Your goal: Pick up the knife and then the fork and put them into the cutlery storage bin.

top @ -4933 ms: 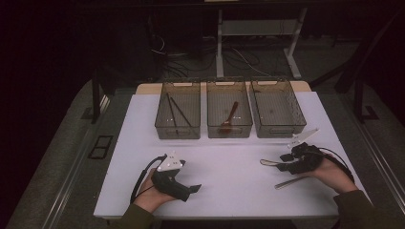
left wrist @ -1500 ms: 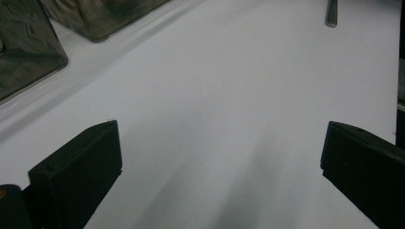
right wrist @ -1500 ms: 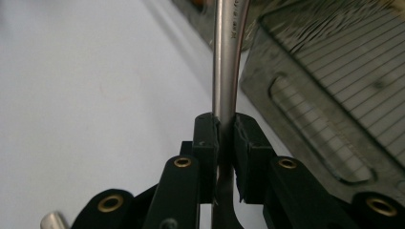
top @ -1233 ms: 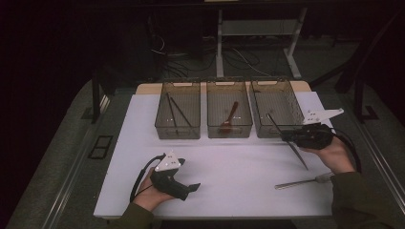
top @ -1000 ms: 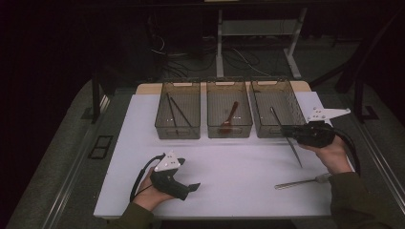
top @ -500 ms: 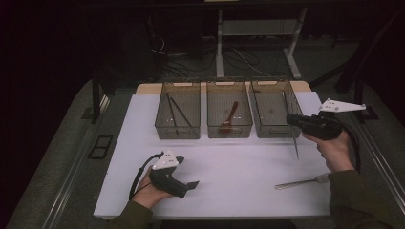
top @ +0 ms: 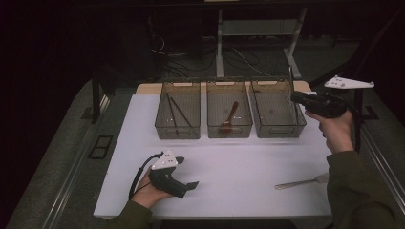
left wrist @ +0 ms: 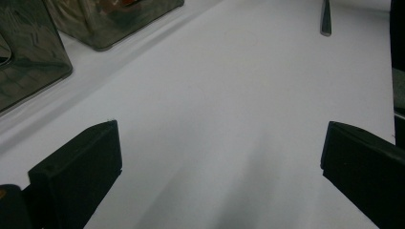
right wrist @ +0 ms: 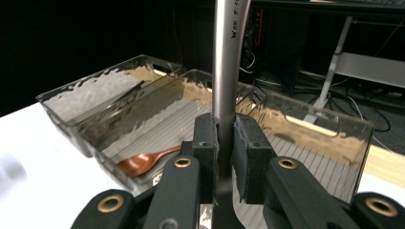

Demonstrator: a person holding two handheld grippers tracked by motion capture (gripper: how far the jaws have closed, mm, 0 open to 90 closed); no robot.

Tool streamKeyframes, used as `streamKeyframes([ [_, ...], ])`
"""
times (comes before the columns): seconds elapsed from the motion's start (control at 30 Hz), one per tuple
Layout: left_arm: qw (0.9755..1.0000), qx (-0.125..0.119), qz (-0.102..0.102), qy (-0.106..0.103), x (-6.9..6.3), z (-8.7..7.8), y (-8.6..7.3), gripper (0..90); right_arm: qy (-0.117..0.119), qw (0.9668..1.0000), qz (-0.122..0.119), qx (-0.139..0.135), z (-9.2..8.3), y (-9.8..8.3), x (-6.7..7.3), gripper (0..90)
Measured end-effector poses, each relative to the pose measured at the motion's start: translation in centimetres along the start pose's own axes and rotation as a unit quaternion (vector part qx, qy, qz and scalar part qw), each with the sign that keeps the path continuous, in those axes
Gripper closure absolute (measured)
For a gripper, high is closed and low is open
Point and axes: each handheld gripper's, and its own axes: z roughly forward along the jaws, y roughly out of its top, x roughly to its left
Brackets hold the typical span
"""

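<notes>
left claw (top: pixel 191 184) | resting on desk (top: pixel 239 162), jaws standing wide, gripping nothing | bins: left bin (top: pixel 177 116) holding dark sticks, middle bin (top: pixel 229 114) holding wooden spoon (top: pixel 229 119) | right claw (right wrist: pixel 224 157) pinching metal utensil handle (right wrist: pixel 224 71) upright beside right bin (top: pixel 278 114) | tip: keeping it vertical, centring over bin before lowering | spare utensil (top: pixel 298 182) lying near desk's right edge

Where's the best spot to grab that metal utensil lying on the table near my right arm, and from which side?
Grip the metal utensil around the middle of its slim handle, coming straight down from above with the jaws across its width. It lies flat on the white table, its right end hidden beside the sleeve, so the left stretch is freer.
</notes>
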Motion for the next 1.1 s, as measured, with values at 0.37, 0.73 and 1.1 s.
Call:
streamKeyframes([
  [0.37,1.0000,-0.004,-0.001,-0.004,-0.1,0.0,0.0,0.0,-0.028,0.9996,-0.008,0.004,2.2,2.2,-1.4,80.2],
  [0.73,1.0000,-0.008,0.000,-0.005,-0.2,-0.1,0.0,0.0,-0.056,0.9977,-0.013,0.035,4.7,2.1,-3.0,80.2],
  [1.1,0.9999,-0.008,-0.002,-0.008,-0.3,-0.1,0.0,0.0,-0.066,0.9947,-0.007,0.079,6.6,0.6,-4.0,80.2],
])
